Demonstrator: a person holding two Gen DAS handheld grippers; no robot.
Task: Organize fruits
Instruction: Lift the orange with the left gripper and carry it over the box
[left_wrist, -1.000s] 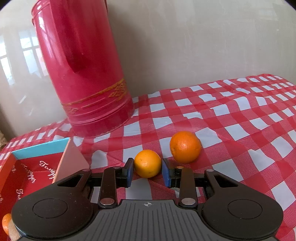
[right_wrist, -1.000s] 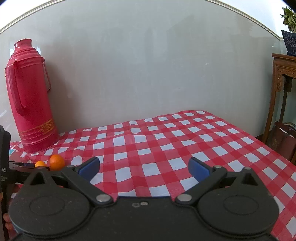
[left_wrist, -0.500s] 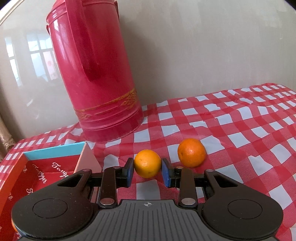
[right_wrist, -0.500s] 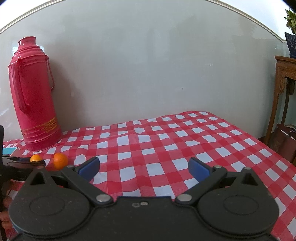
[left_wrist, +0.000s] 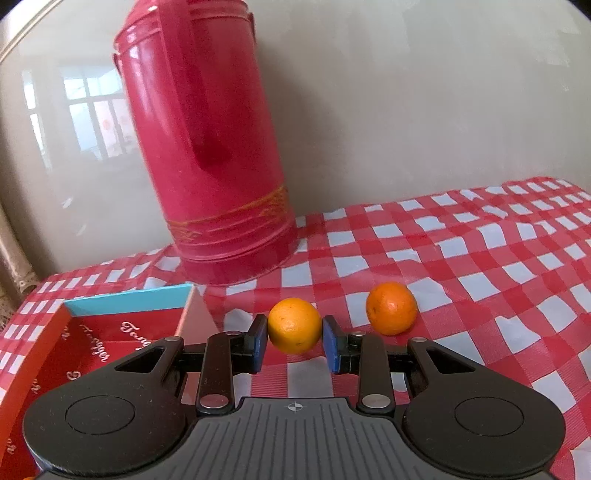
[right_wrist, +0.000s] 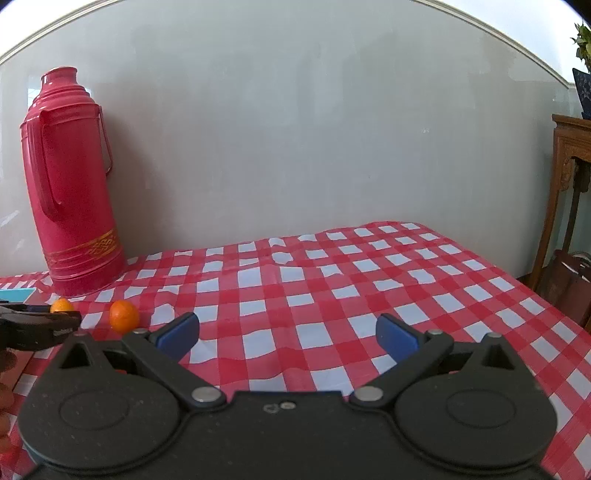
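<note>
My left gripper (left_wrist: 294, 343) is shut on a small yellow-orange orange (left_wrist: 294, 325) and holds it above the checkered cloth, just right of the red box (left_wrist: 92, 347). A second, darker orange (left_wrist: 391, 308) lies on the cloth to the right. In the right wrist view the held orange (right_wrist: 61, 306) and the lying orange (right_wrist: 124, 316) show at far left. My right gripper (right_wrist: 287, 334) is open and empty over the cloth.
A tall red thermos (left_wrist: 207, 147) stands against the wall behind the oranges; it also shows in the right wrist view (right_wrist: 70, 184). The red box has a light blue inner wall (left_wrist: 129, 301). A wooden side table (right_wrist: 570, 192) stands beyond the table's right edge.
My left gripper has lifted the small orange off the cloth and moved left toward the box. The second orange has stayed put. My right gripper has drifted slightly and stays open.
</note>
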